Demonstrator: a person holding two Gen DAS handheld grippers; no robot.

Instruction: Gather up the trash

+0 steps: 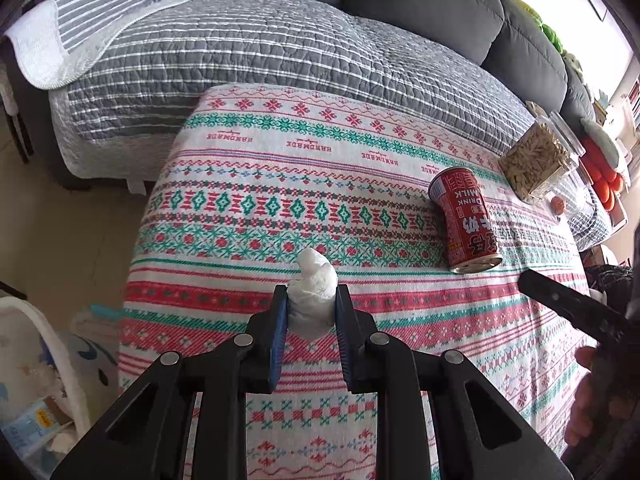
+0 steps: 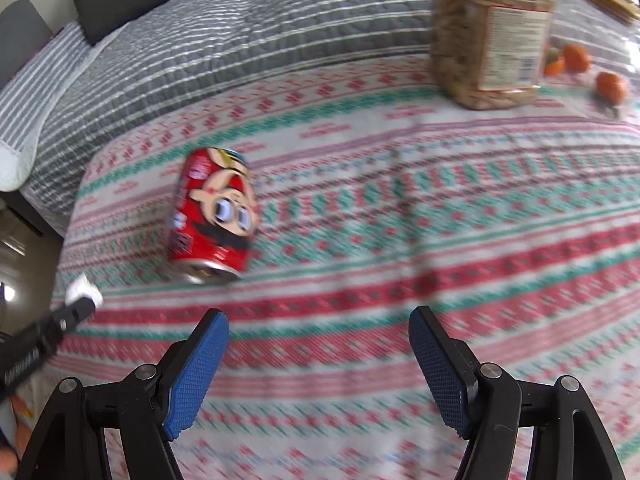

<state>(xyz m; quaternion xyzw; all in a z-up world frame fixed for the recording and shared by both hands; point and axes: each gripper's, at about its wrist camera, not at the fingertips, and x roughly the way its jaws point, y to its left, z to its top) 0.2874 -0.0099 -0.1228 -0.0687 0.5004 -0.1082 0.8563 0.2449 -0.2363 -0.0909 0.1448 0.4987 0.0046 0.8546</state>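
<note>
A crumpled white tissue wad sits between the blue pads of my left gripper, which is shut on it just above the patterned tablecloth. The same wad shows at the far left of the right wrist view, at the tip of the left gripper. A red milk drink can lies on its side to the right; in the blurred right wrist view this can is ahead and left of my right gripper, which stands open over the cloth with nothing between its fingers.
A clear jar of seeds stands at the table's far right, with small orange fruits beside it. A grey sofa with a striped quilt lies beyond the table. A white bin with litter stands on the floor at the left.
</note>
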